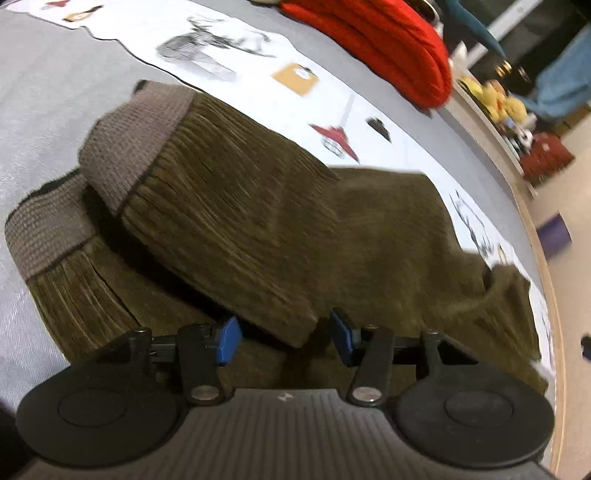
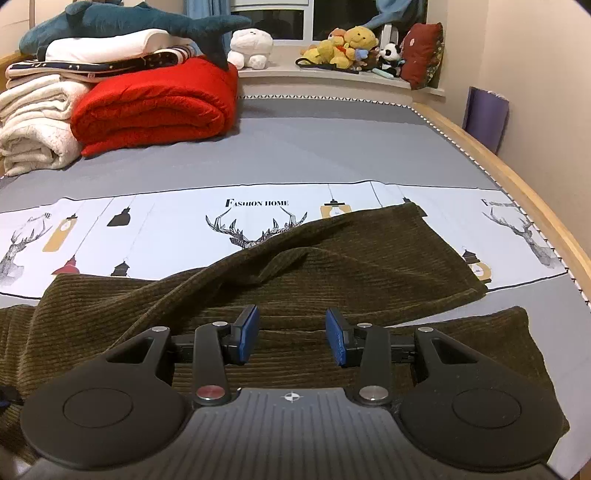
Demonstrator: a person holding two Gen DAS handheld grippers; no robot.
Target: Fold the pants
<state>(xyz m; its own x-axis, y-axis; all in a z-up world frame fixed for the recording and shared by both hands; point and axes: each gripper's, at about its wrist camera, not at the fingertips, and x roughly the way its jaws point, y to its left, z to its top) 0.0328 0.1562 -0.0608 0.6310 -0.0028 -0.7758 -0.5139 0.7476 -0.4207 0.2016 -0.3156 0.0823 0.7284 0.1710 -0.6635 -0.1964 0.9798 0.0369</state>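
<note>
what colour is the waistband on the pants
Greyish-brown ribbed waistband on olive corduroy pants, clearest in the left wrist view.

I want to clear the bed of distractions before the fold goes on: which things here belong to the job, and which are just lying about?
Job:
olive corduroy pants
left gripper, open
right gripper, open

Lying about:
red blanket
white folded blankets
plush shark
stuffed toys

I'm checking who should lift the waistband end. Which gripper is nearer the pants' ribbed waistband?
Left. The left gripper hovers open just short of the ribbed waistband; the right gripper hangs open over the legs, with no waistband in its view.
</note>
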